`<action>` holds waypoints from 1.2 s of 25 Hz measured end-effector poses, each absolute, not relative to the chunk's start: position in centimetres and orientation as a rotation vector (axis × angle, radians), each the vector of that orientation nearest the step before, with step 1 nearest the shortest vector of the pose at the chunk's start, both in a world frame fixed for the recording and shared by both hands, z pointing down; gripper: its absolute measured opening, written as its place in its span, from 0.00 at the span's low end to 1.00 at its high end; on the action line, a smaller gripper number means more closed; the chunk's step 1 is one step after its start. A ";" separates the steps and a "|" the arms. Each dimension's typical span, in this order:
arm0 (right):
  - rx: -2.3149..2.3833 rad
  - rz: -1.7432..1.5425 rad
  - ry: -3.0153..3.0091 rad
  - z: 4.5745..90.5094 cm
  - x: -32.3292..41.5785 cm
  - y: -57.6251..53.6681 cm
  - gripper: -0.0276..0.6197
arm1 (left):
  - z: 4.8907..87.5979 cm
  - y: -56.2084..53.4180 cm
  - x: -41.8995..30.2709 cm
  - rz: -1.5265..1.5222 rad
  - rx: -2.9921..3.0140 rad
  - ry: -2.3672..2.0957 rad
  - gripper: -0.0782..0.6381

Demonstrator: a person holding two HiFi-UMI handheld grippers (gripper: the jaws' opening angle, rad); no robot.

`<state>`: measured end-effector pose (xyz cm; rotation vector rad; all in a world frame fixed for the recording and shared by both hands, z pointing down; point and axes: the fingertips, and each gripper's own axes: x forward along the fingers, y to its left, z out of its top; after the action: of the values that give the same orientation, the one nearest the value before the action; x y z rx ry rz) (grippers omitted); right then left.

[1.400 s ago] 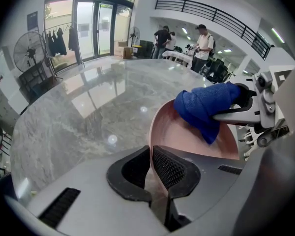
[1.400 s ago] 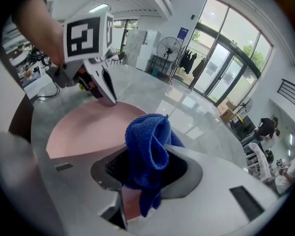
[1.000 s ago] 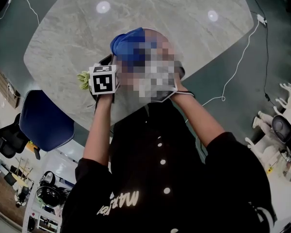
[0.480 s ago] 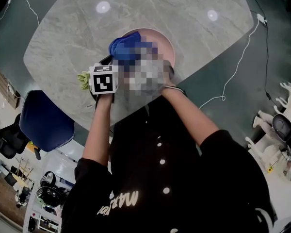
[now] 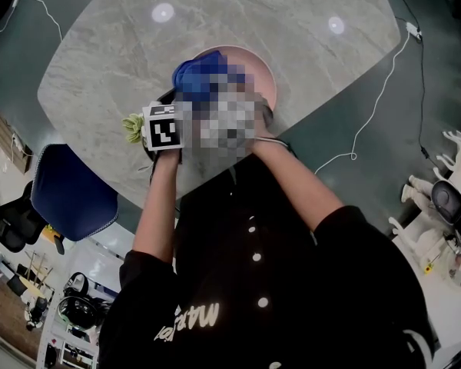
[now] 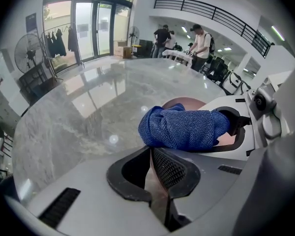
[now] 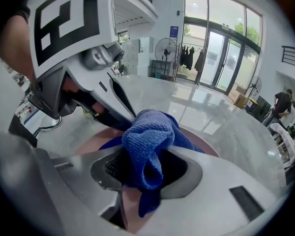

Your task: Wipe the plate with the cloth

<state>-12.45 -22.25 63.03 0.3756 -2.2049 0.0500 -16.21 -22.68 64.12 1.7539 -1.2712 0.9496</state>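
At the near edge of the grey marble table (image 5: 100, 60), right in front of the person, sits a pink plate (image 5: 263, 71) with both tools working over it. The left gripper (image 6: 151, 156) points steeply down at the plate's near rim. Its fingers (image 6: 171, 168) are clenched almost together on a thin pink sliver of that rim, so the plate is pinned where it lies. The right gripper (image 7: 147, 166) comes in from the other side with its fingers (image 7: 187, 175) grasping a bunched blue cloth (image 7: 150, 136). The cloth bulges out past the tips and a tail hangs back between them. The wad lies on the plate's surface, on the side nearer the left gripper, and in the right gripper view it sits just beside that gripper's tips. A small green thing (image 5: 132, 127) lies on the table next to the left gripper's marker cube. A blue chair (image 5: 73, 191) stands at the table's edge on the person's left.
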 end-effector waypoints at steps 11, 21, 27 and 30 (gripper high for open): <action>0.334 -0.001 -2.172 63.2 -10.6 -22.0 0.27 | 64.1 -22.6 -16.3 0.944 1.752 -1.280 0.16; 0.304 -0.046 -2.114 63.5 -7.7 -21.6 0.27 | 64.2 -22.7 -16.3 0.941 1.755 -1.279 0.16; 0.284 -0.068 -2.072 63.7 -5.9 -21.3 0.27 | 64.3 -22.6 -16.3 0.919 1.746 -1.272 0.16; 0.267 -0.078 -2.038 63.8 -4.6 -21.1 0.27 | 64.2 -22.6 -16.3 0.920 1.746 -1.272 0.16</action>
<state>-4.62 -21.07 63.78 0.2671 -2.0384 -0.0781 -16.25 -22.57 64.18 1.7458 -1.2723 0.9199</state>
